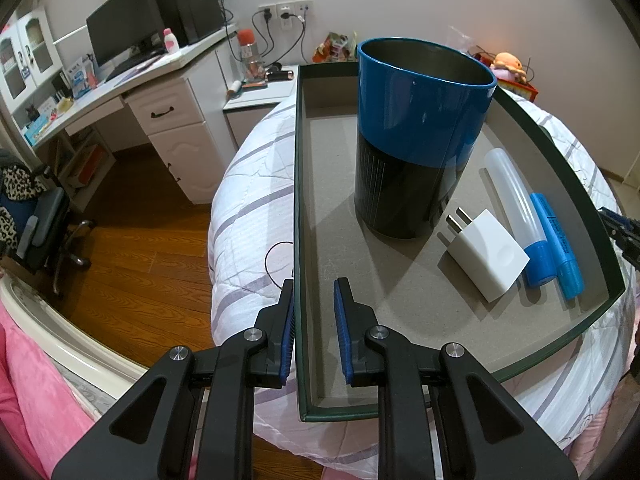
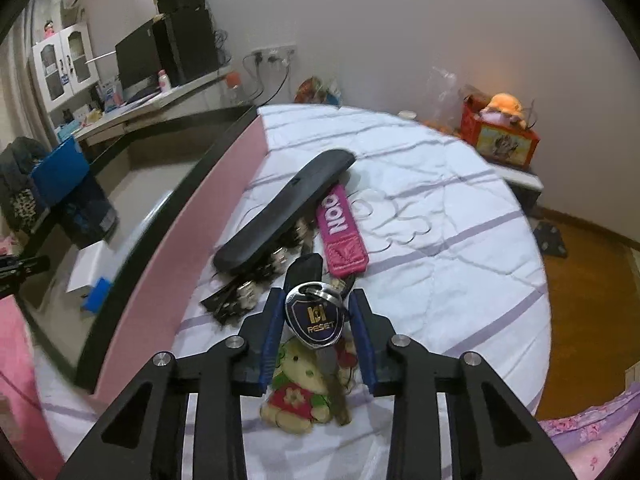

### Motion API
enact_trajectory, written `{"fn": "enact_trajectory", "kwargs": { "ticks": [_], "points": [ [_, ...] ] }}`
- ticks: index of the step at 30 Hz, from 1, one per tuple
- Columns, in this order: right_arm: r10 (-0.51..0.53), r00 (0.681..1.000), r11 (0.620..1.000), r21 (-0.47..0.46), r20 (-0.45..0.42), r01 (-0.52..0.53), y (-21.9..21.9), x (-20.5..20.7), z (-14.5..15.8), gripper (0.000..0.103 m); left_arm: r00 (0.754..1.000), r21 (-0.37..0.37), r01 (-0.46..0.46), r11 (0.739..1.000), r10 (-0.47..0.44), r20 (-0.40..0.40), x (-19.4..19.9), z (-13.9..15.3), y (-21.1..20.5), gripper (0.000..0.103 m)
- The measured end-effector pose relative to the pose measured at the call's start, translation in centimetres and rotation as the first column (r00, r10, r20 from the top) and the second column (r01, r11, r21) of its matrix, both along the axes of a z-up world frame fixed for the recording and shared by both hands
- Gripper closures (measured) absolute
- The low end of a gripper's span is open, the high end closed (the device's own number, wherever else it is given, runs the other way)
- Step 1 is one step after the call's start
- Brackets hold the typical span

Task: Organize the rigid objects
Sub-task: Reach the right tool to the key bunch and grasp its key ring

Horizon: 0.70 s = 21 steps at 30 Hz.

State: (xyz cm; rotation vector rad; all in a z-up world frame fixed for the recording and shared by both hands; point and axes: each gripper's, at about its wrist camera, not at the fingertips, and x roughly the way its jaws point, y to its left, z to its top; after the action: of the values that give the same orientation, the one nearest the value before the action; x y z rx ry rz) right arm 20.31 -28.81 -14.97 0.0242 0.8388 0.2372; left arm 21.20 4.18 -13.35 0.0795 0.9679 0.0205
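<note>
Grey board lines the tray (image 1: pixel 312 184) that fills the middle of the left view, and we judge the sorting about half done. Already inside stand a blue tin (image 1: pixel 420 136), upright at the centre, and lower right of it a white plug (image 1: pixel 486 254), a clear tube (image 1: pixel 516 208) with a blue cap, and a blue marker (image 1: pixel 558 250) lying side by side, the plug just beside the tube.

Our left gripper (image 1: pixel 314 320) straddles the tray's near wall at the bottom centre of the frame, 1 pad outside and 1 inside; its jaws stand apart and we see no squeeze on the wall, so it holds nothing.

In the right view, our right gripper (image 2: pixel 316 320) sits at lower centre with a blue key fob (image 2: pixel 314 318) between its pads. Whether the pads press it or only flank it we cannot tell. A plush charm (image 2: pixel 300 384) hangs below the fob, on the same bunch.

Left to do, as we judge it: 3 things lie on the quilt (image 2: pixel 440 220) mid-frame, outside the tray's pink wall: the fob bunch, a black case (image 2: pixel 280 216) and a pink strap (image 2: pixel 338 232).
</note>
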Motion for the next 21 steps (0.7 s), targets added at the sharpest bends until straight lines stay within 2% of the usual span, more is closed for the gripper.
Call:
{"fn": "enact_trajectory", "kwargs": {
  "ticks": [7,9,11,14,17,18,19,21],
  "points": [
    [-0.007,1.000,0.999,-0.051,-0.015,0.007,0.7,0.0,-0.4,0.070,1.000,0.000,0.001,1.000,-0.001,0.000,0.0,0.0,0.0,0.086],
    [-0.014,1.000,0.997,-0.075,-0.021,0.013,0.9,0.3,-0.8,0.062,1.000,0.000,0.001,1.000,-0.001,0.000,0.0,0.0,0.0,0.086],
    [-0.009,0.999,0.997,-0.079,-0.037,0.006,1.3,0.8,-1.2,0.049,1.000,0.001,0.001,1.000,-0.001,0.000,0.0,0.0,0.0,0.086],
    [0.008,0.999,0.992,-0.129,-0.035,-0.013,2.1,1.1,-1.6,0.048,1.000,0.000,0.001,1.000,-0.001,0.000,0.0,0.0,0.0,0.086],
    [0.017,0.999,0.993,-0.115,-0.033,-0.021,1.8,1.3,-1.7,0.049,1.000,0.000,0.000,1.000,0.000,0.000,0.0,0.0,0.0,0.086],
    [0.021,0.999,0.994,-0.111,-0.026,-0.024,1.6,1.3,-1.7,0.055,1.000,0.000,0.001,1.000,-0.001,0.000,0.0,0.0,0.0,0.086],
    [0.018,1.000,0.995,-0.097,-0.021,-0.020,1.4,1.2,-1.6,0.069,1.000,-0.001,0.001,1.000,-0.001,0.000,0.0,0.0,0.0,0.086],
    [0.009,1.000,0.996,-0.088,-0.021,-0.011,1.1,1.1,-1.4,0.071,1.000,0.000,0.002,1.000,-0.002,0.000,0.0,0.0,-0.1,0.086]
  ]
}}
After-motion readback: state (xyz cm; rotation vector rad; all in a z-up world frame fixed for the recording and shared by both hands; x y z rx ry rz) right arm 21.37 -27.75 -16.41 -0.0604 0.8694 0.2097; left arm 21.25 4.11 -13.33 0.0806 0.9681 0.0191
